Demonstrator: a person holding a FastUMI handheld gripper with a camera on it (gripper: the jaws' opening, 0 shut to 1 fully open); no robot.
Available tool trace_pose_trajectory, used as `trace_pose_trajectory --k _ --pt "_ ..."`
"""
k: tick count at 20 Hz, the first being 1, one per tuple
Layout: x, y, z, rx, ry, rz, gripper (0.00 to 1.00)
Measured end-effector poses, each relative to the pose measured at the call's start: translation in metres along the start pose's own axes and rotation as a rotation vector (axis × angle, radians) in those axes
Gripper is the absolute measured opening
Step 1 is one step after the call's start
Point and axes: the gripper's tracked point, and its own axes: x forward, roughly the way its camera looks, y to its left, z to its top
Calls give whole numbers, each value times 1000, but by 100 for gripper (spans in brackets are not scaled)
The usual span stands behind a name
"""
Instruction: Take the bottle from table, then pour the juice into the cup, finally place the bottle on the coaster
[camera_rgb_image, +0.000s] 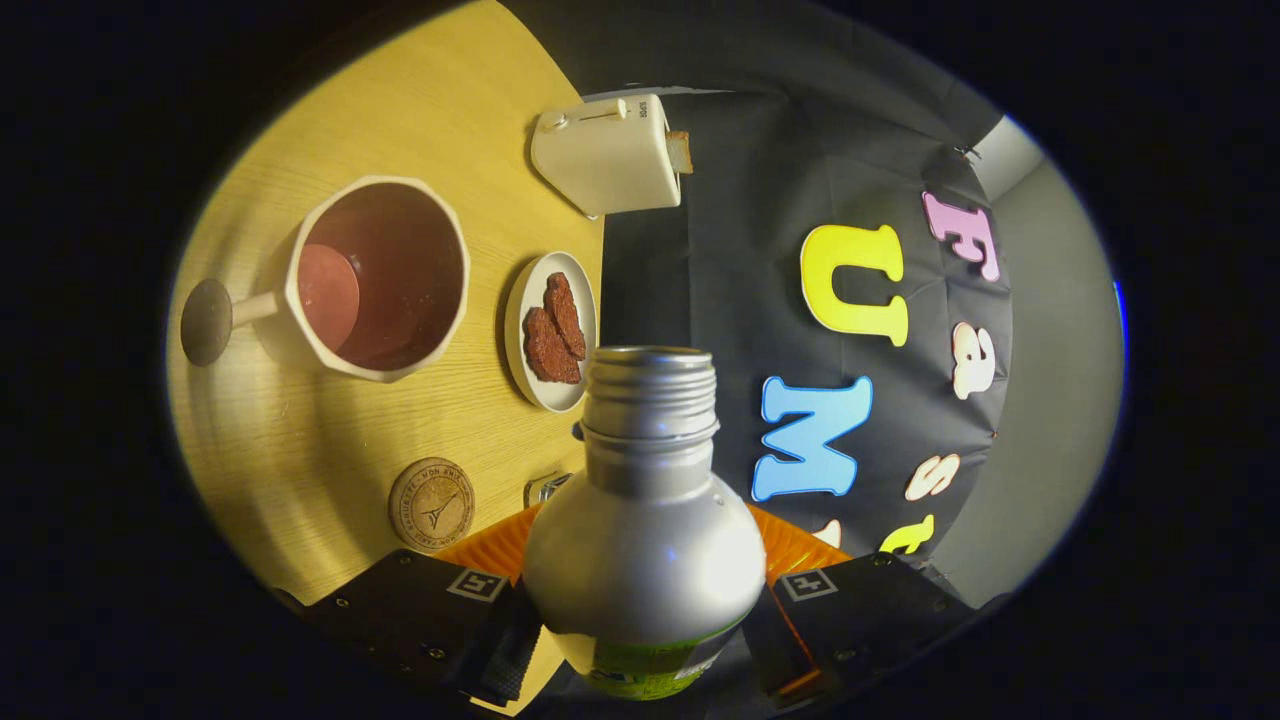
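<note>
Our tool (645, 610) pinches the silver metal bottle (645, 520), so we should tip its open neck slowly over the cream faceted cup (380, 275).

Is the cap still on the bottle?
No, the silver bottle, held between the fingers of the hand-held gripper, has a bare threaded neck with its mouth open.

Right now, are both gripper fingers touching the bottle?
Touching. The gripper view shows both fingers pressed against the silver bottle, without a gap.
</note>
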Motion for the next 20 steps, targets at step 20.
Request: trace_pose_trajectory --k 20 --pt "15 -11 3 -189 -49 -24 83"
